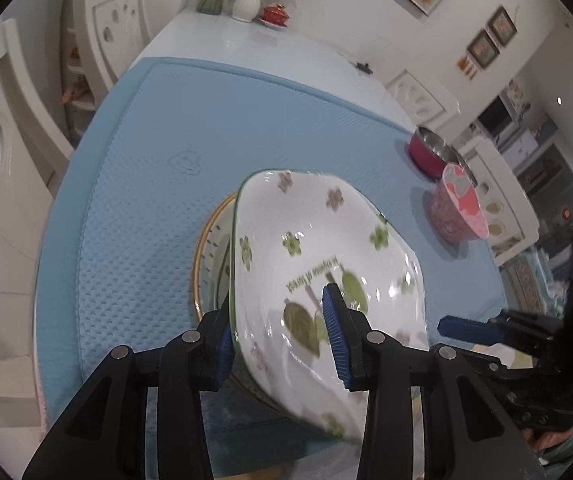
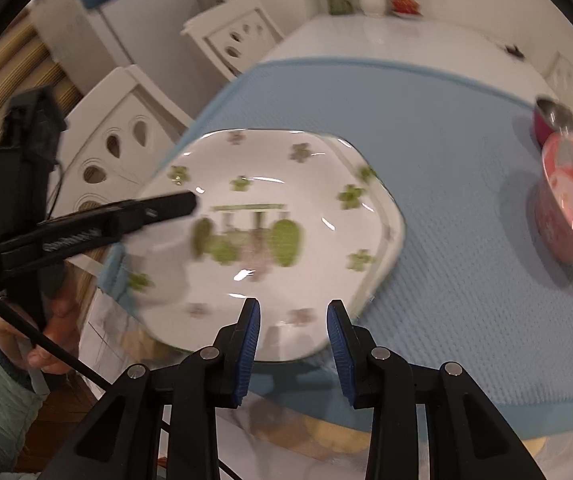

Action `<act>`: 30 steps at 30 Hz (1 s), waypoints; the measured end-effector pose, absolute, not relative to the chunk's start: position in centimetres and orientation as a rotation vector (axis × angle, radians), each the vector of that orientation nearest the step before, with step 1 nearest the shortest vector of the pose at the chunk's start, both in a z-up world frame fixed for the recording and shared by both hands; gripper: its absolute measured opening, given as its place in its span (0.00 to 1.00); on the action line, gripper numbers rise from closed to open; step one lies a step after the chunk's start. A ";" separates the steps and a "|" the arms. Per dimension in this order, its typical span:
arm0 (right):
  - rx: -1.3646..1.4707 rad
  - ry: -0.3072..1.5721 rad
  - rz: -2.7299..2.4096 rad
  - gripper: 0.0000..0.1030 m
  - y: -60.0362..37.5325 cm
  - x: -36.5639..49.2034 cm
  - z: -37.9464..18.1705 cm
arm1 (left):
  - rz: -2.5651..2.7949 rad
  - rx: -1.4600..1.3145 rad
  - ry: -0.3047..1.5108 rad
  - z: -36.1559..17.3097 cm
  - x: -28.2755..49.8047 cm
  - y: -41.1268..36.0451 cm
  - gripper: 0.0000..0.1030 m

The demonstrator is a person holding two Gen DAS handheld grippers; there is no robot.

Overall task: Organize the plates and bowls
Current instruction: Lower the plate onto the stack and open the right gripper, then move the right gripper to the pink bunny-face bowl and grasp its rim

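A white square plate [image 1: 326, 240] with green flower prints hangs tilted over the blue mat [image 1: 206, 120]. My left gripper [image 1: 278, 312] is shut on its near rim, one pad inside the plate and the other beneath it. Under the plate lies a gold-rimmed plate [image 1: 210, 248], mostly hidden. In the right wrist view the white plate [image 2: 270, 208] is blurred, and a left finger [image 2: 134, 216] lies across its left side. My right gripper [image 2: 294, 312] hovers at the plate's near edge, jaws apart and gripping nothing. A pink bowl [image 1: 460, 208] and a red steel-lined bowl [image 1: 432, 152] stand at the mat's right.
White chairs [image 1: 14, 160] stand along the table's left side. A white vase [image 1: 246, 2] and a small red dish [image 1: 275, 14] are at the far end of the table. A person's hand [image 2: 50, 344] holds the left gripper's handle. The mat's near edge [image 2: 446, 412] lies just below my right gripper.
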State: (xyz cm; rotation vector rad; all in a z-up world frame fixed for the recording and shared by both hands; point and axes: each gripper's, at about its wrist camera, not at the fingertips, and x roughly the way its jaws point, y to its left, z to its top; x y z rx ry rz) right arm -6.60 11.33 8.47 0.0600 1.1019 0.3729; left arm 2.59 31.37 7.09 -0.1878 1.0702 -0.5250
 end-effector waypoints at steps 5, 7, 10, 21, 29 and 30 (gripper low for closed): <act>0.019 1.146 0.405 0.34 12.8 -6.7 8.0 | -0.524 -0.131 1.108 7.2 2.4 31.3 0.35; 0.028 1.152 0.389 0.34 12.3 -6.7 7.9 | -0.476 -0.116 1.091 7.7 2.3 32.2 0.35; 0.065 1.145 0.347 0.34 11.1 -6.0 8.2 | -0.454 -0.176 1.062 8.5 2.6 33.7 0.37; 0.262 1.184 0.159 0.34 5.3 -1.9 7.9 | -0.456 -0.194 1.106 7.5 4.4 31.7 0.37; 0.259 1.237 0.191 0.35 6.0 -1.9 6.8 | -0.501 -0.154 1.059 10.1 6.4 29.8 0.37; 0.260 1.239 0.195 0.35 6.1 -1.8 6.8 | -0.507 -0.151 1.057 10.3 6.6 29.5 0.37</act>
